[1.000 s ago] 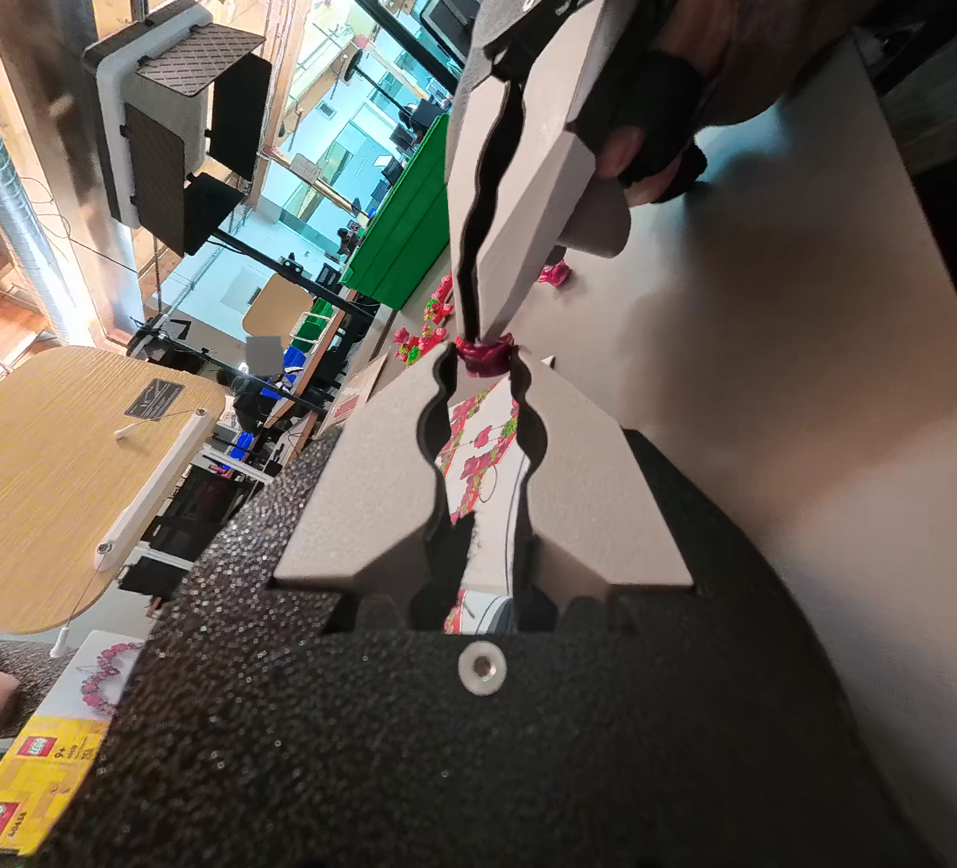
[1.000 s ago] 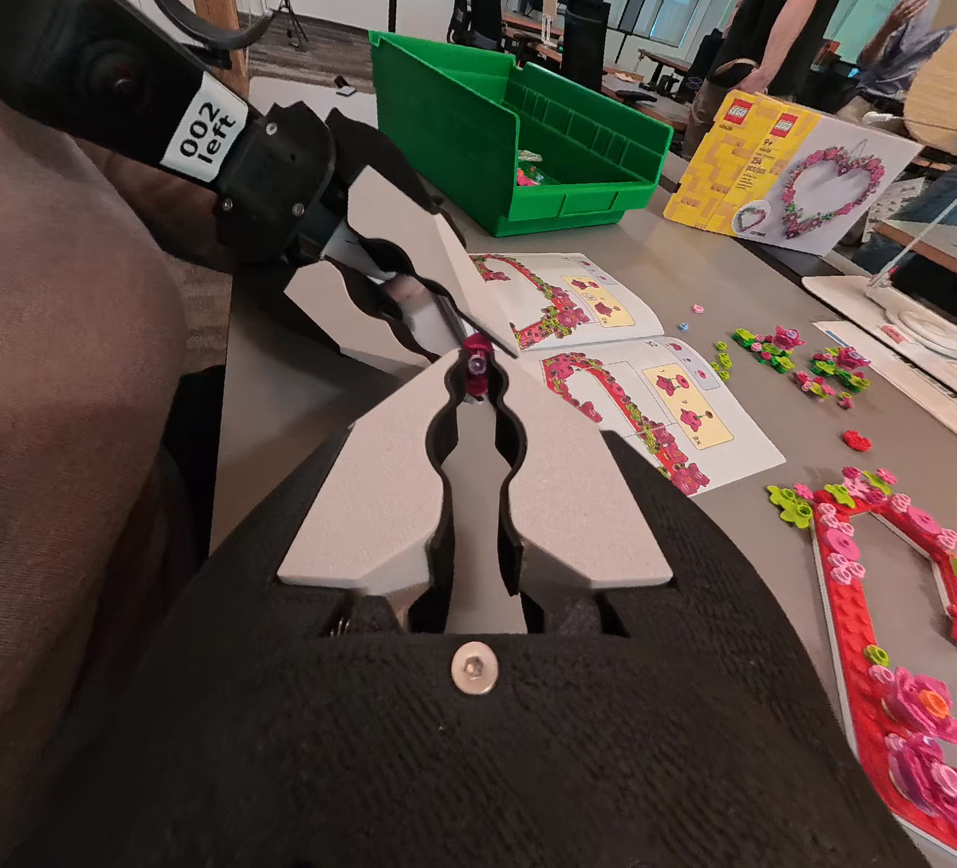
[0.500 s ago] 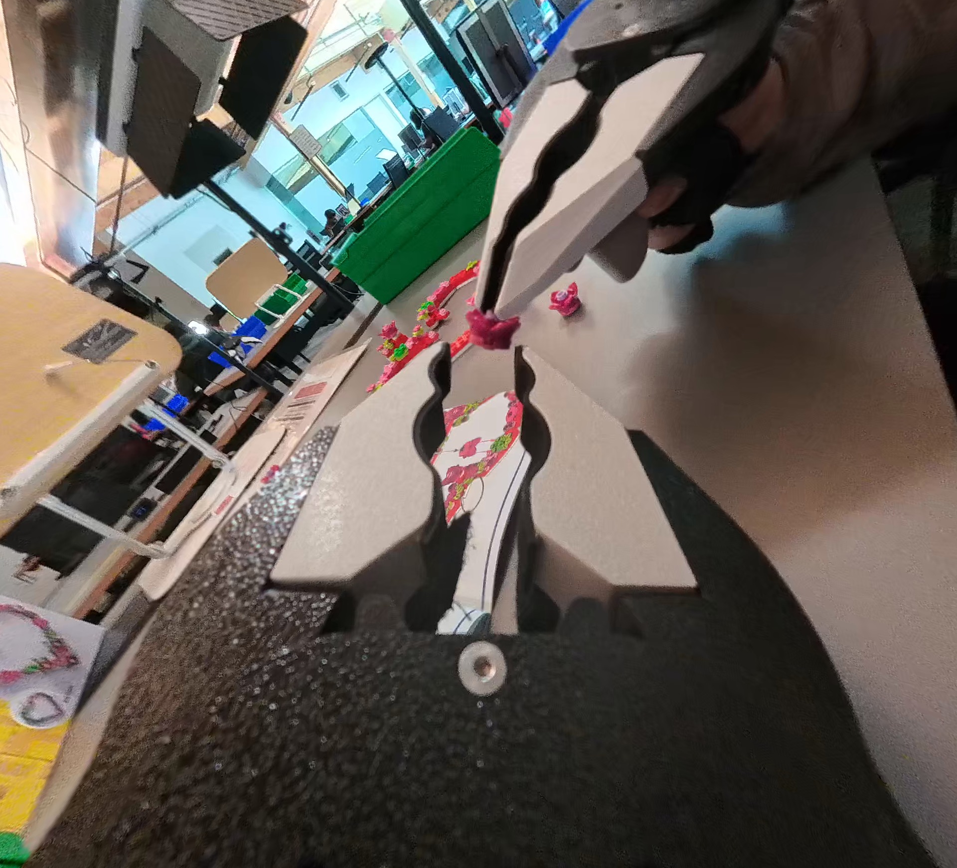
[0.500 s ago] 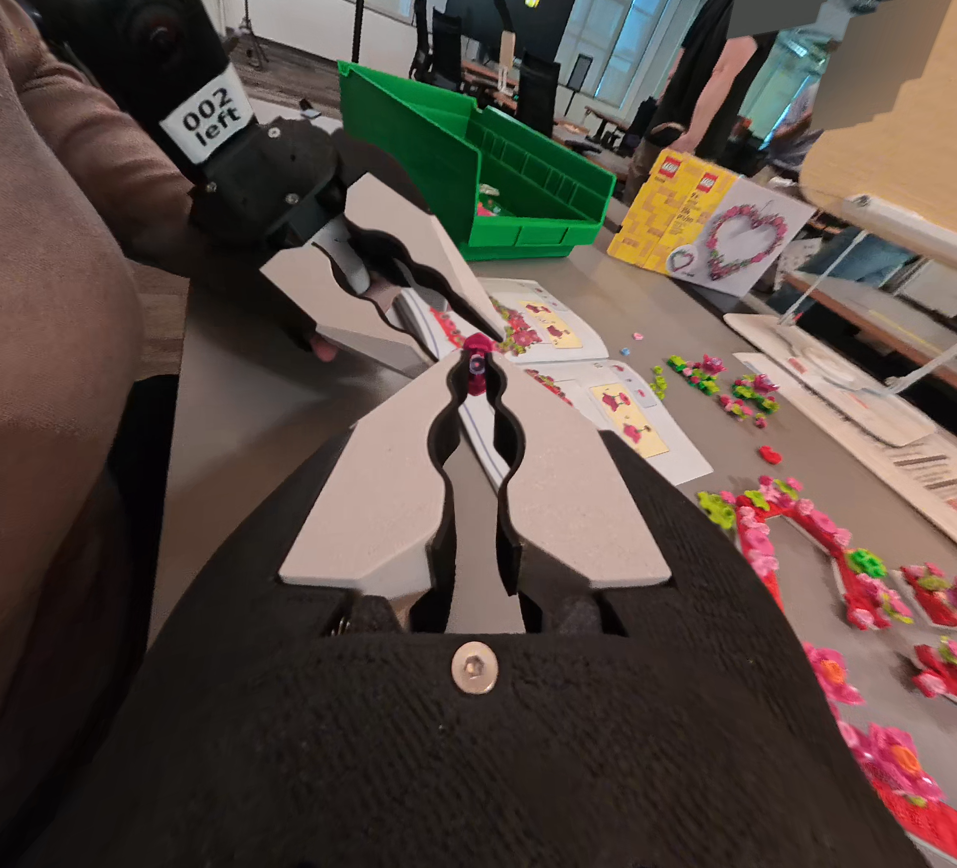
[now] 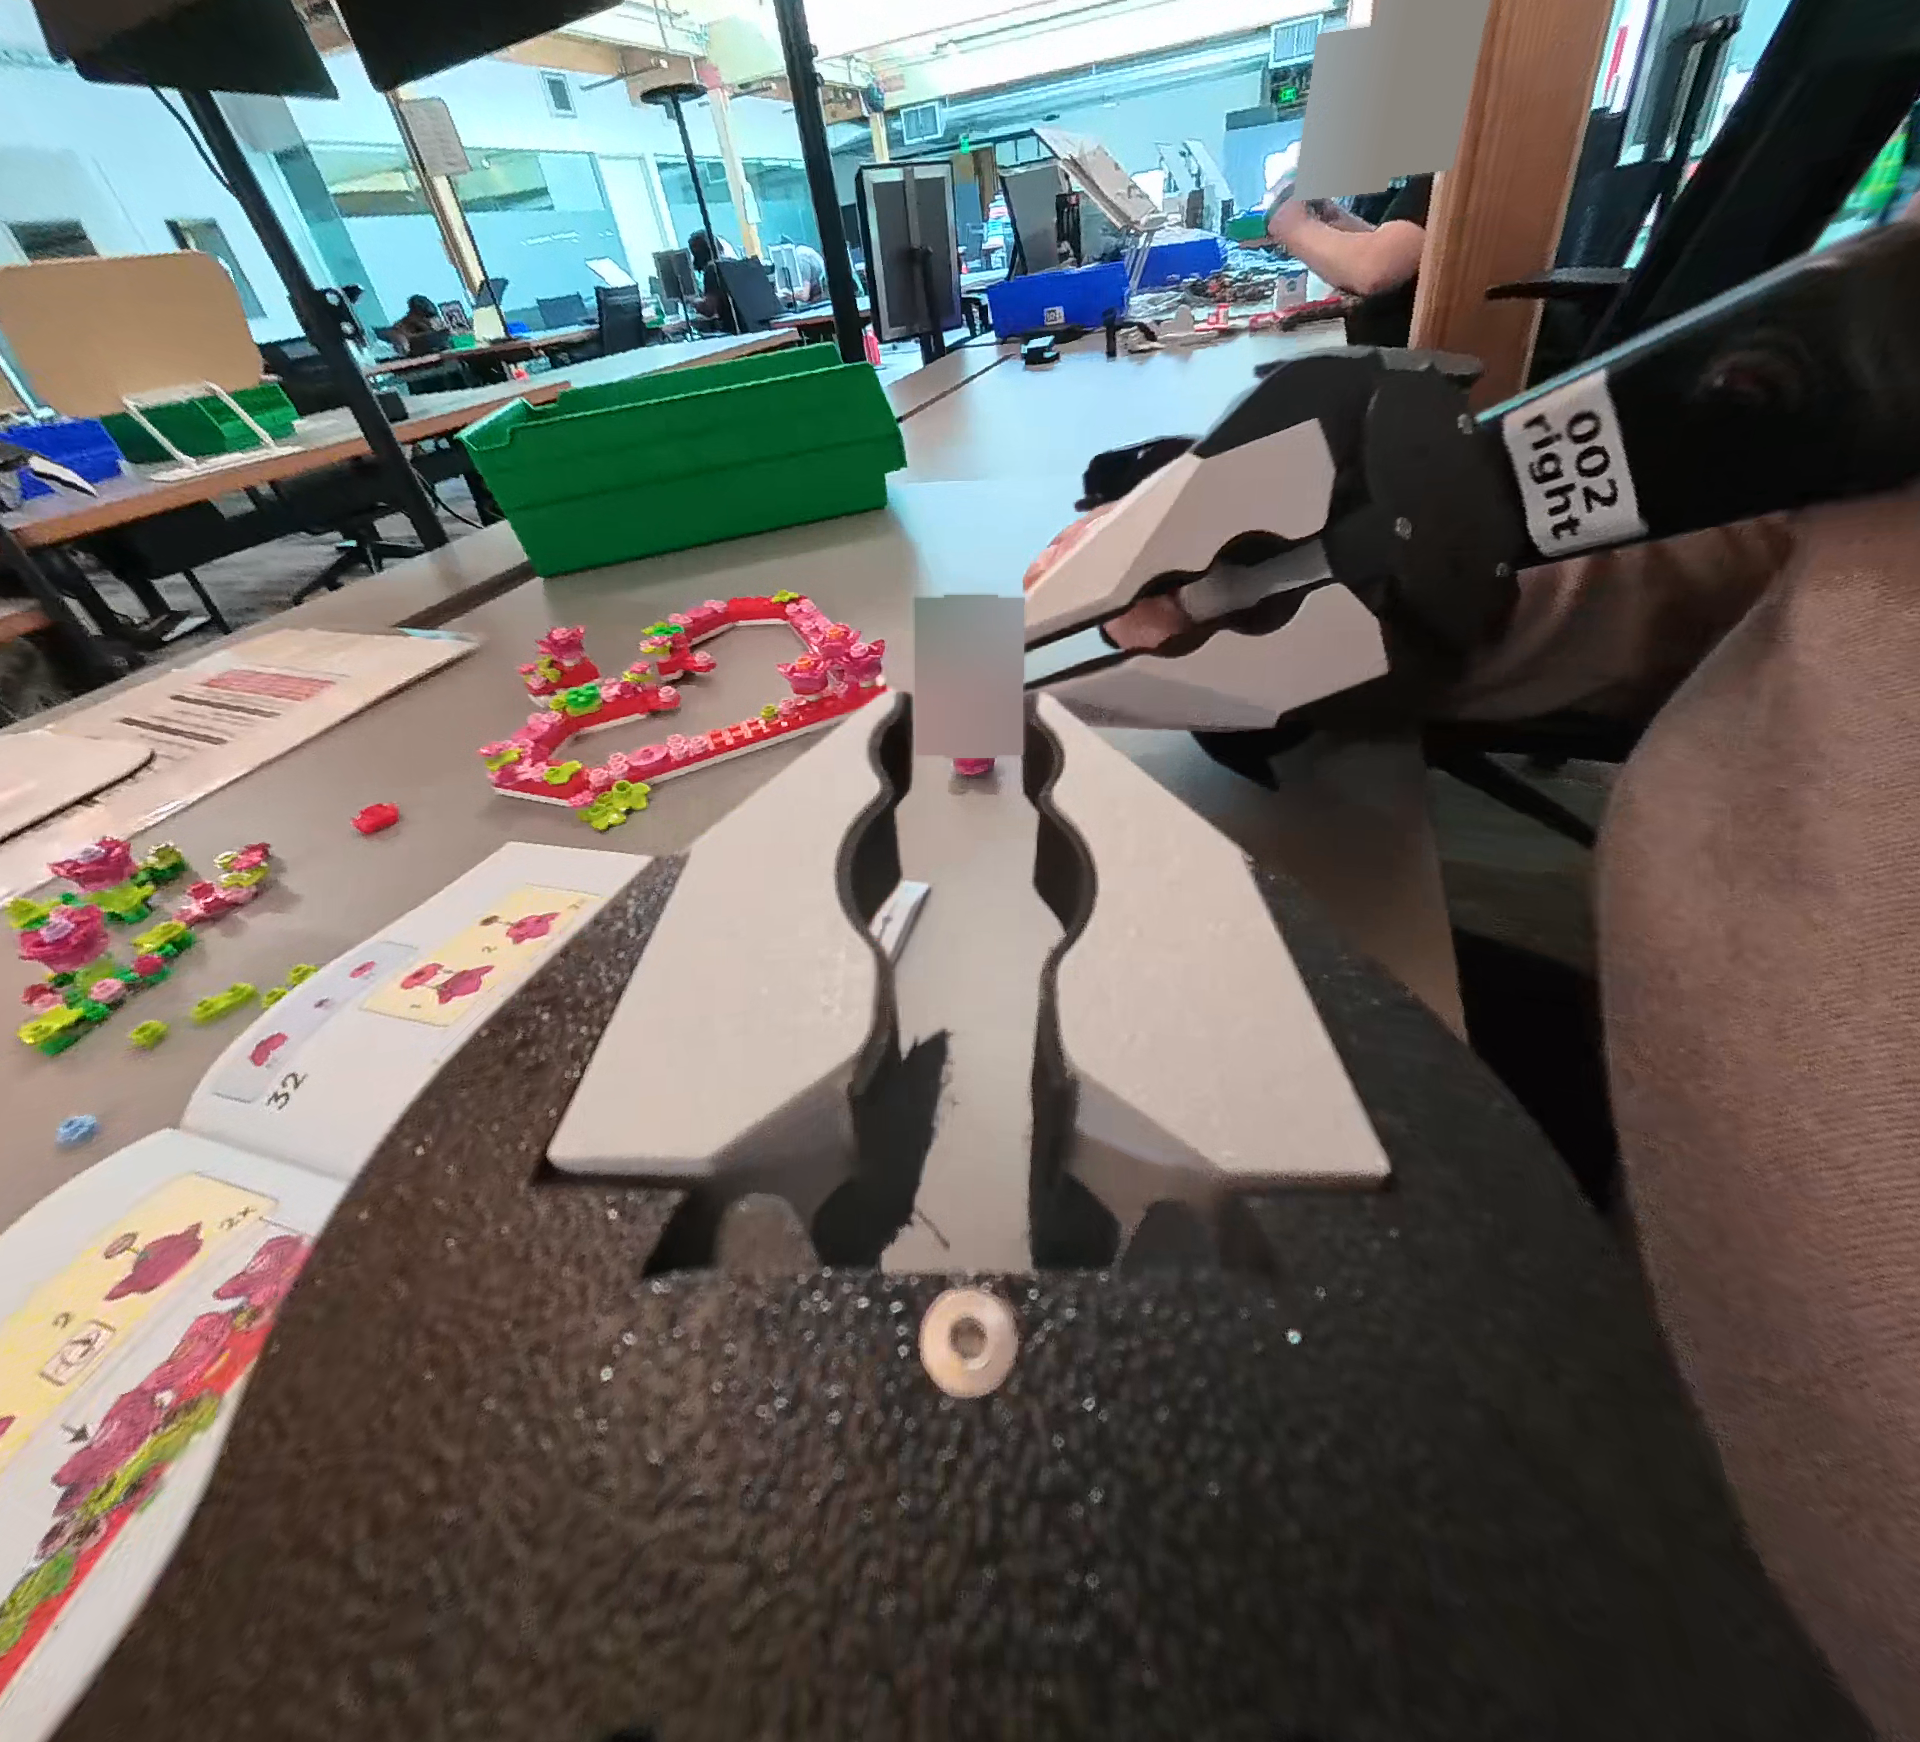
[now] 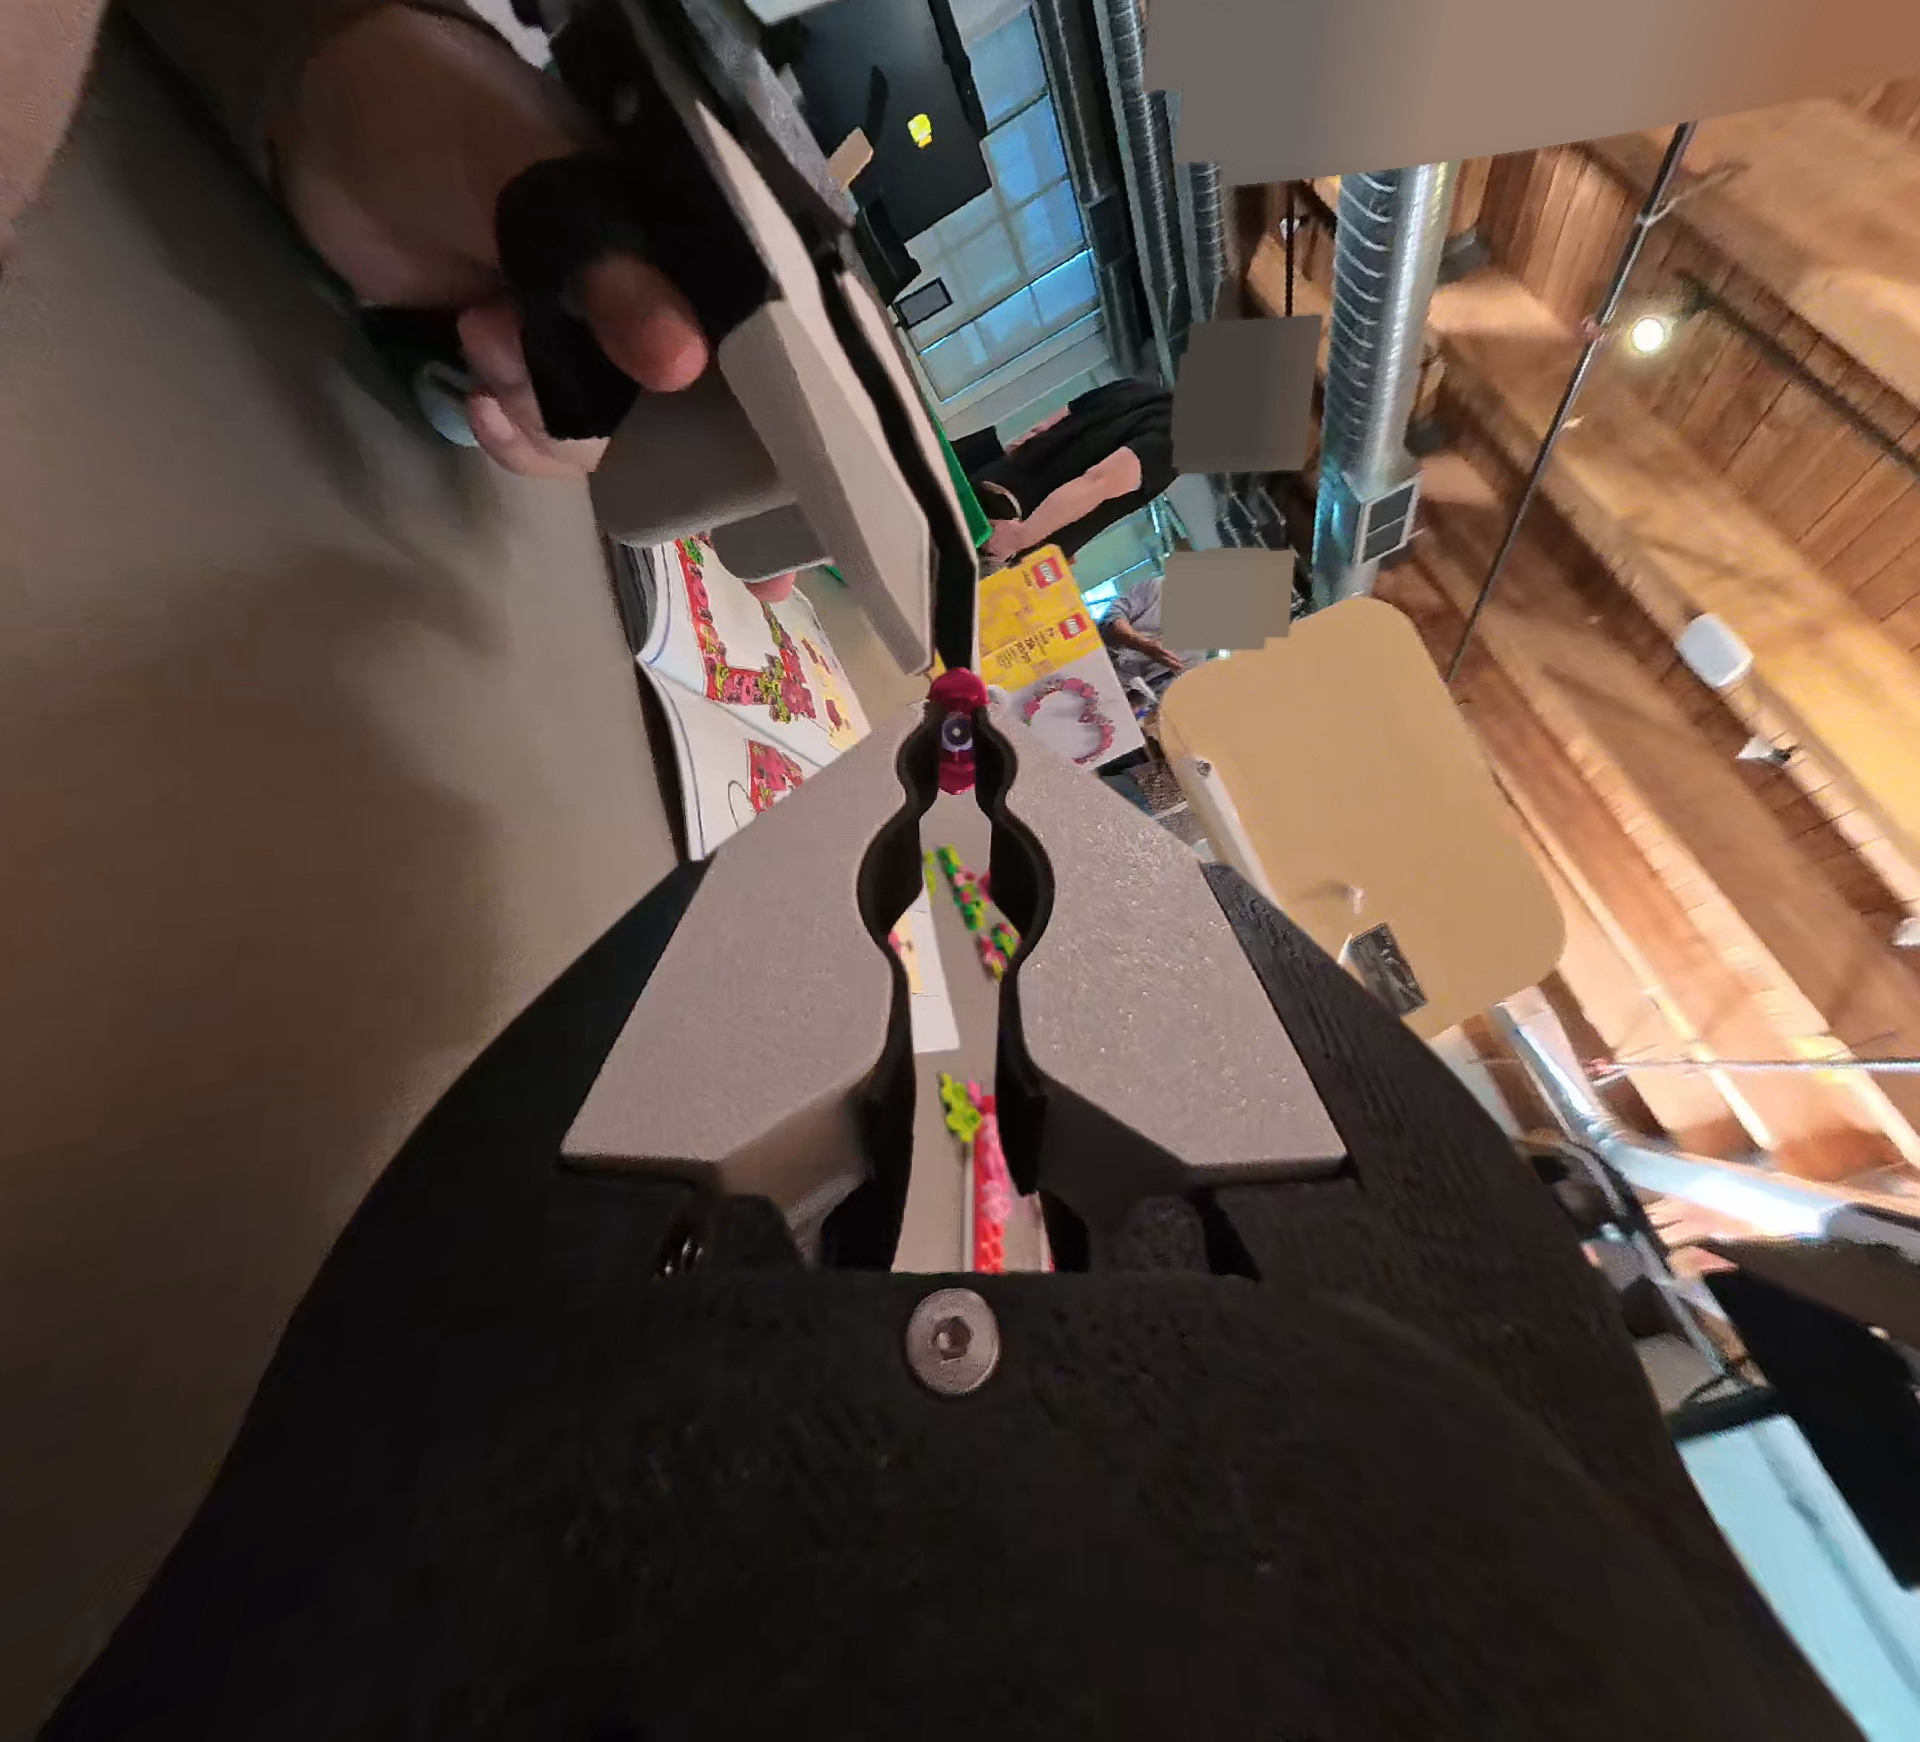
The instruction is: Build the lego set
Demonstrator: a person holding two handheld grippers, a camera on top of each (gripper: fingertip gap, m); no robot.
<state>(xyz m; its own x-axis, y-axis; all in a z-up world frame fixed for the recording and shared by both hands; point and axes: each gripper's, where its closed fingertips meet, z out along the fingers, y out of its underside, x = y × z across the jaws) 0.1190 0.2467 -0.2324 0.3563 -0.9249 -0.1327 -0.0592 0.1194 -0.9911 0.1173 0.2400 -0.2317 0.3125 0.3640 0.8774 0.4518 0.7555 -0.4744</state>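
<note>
My right gripper is shut on a small magenta lego flower piece with a pale stud. My left gripper is open and holds nothing. Its tips nearly touch the piece from above in the right wrist view. In the left wrist view the right gripper comes in from the right, tip to tip with the left one. A blurred patch hides what it holds there. A small magenta piece shows just below that patch, seemingly on the table. The red heart frame with pink flowers lies beyond, to the left.
A green bin stands behind the heart. The open instruction booklet lies front left, with loose pink and lime flower pieces and a red piece beside it. A yellow set box stands farther off. A brown sleeve fills the right. My left and right fingertips are right by each other.
My left gripper has let go of the magenta piece and stays open. The right gripper keeps the piece. The left view has levelled out and the right view has rolled onto its side.
</note>
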